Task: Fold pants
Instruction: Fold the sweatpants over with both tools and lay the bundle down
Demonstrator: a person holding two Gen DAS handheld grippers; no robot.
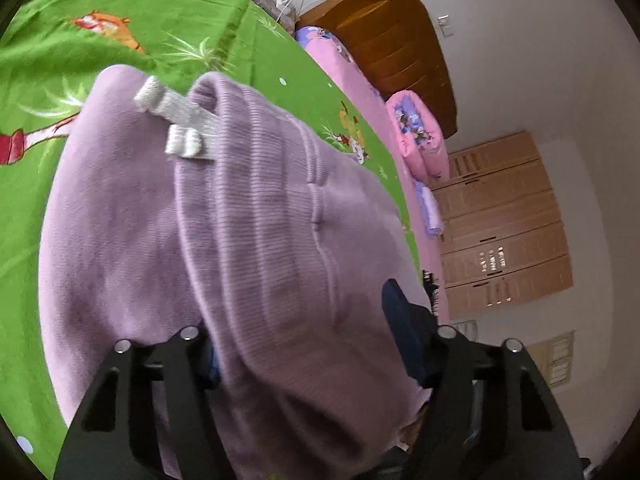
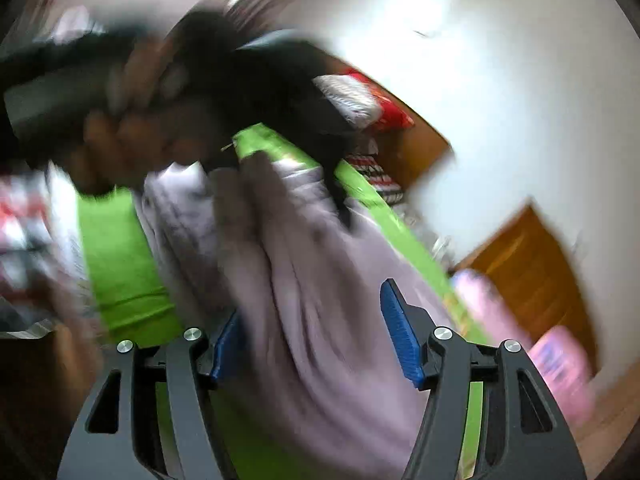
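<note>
My left gripper [image 1: 308, 344] has its jaws set wide with the lilac pants [image 1: 248, 240] bunched between them; whether they pinch the ribbed waistband I cannot tell. My right gripper [image 2: 310, 344] looks wide too, blurred cloth between. The pants hang over the green bedsheet [image 1: 168, 20], white drawstring [image 1: 180, 128] further out. A loose hold could drop the waistband and spoil the fold

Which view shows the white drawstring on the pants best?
The left wrist view: the white drawstring lies sharp and unobstructed at the waistband of the lilac pants. The right wrist view is motion-blurred; the pants show only as a pale smear, with no drawstring discernible.
</note>
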